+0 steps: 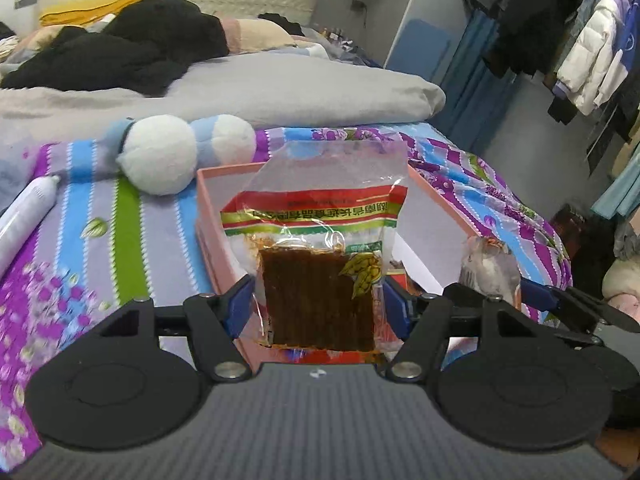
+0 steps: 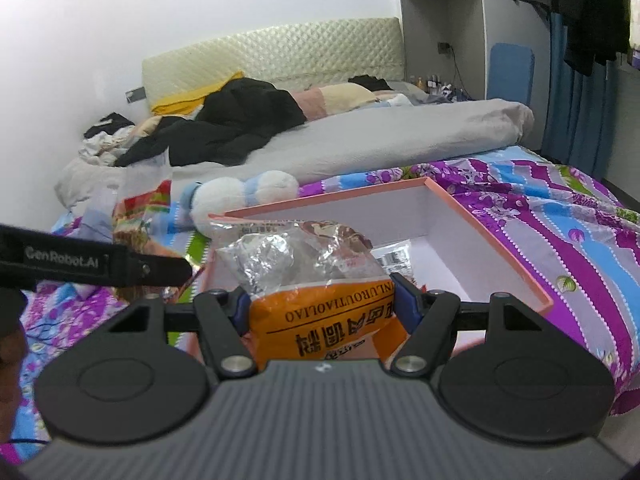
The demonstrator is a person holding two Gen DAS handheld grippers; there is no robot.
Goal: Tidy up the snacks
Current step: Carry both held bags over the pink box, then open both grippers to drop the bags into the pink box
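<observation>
Two tools, two snack packets, one box: the left tool (image 1: 318,304) has its two blue pads pressed against the sides of a clear packet of dark spicy strips (image 1: 320,256), the packet standing upright between them with its red, green and yellow printed band above the dark strips. Just beyond that tool's tips sits a single pink cardboard box (image 1: 208,216) with a white interior, open at the top, on the flowered purple, blue and green bedsheet (image 1: 120,220). Off the left tool's right side, the right tool (image 1: 536,292) comes into view with its own crinkled bag. In the right wrist view, the right tool (image 2: 322,300) is clamped on an orange seasoning packet (image 2: 320,328), its clear, crumpled upper half rising past the pads; the box (image 2: 500,240) lies directly ahead of and below it, with something pale lying inside toward the near end, too indistinct to name. To that tool's left, the left tool's black arm (image 2: 96,266) crosses the frame, the strip packet (image 2: 144,208) above it. One white and blue plush toy (image 1: 176,152) lies beyond the box, one white tube (image 1: 24,220) far to the left tool's left, and a grey duvet (image 1: 240,92) and black clothing (image 1: 120,48) farther up the bed.
</observation>
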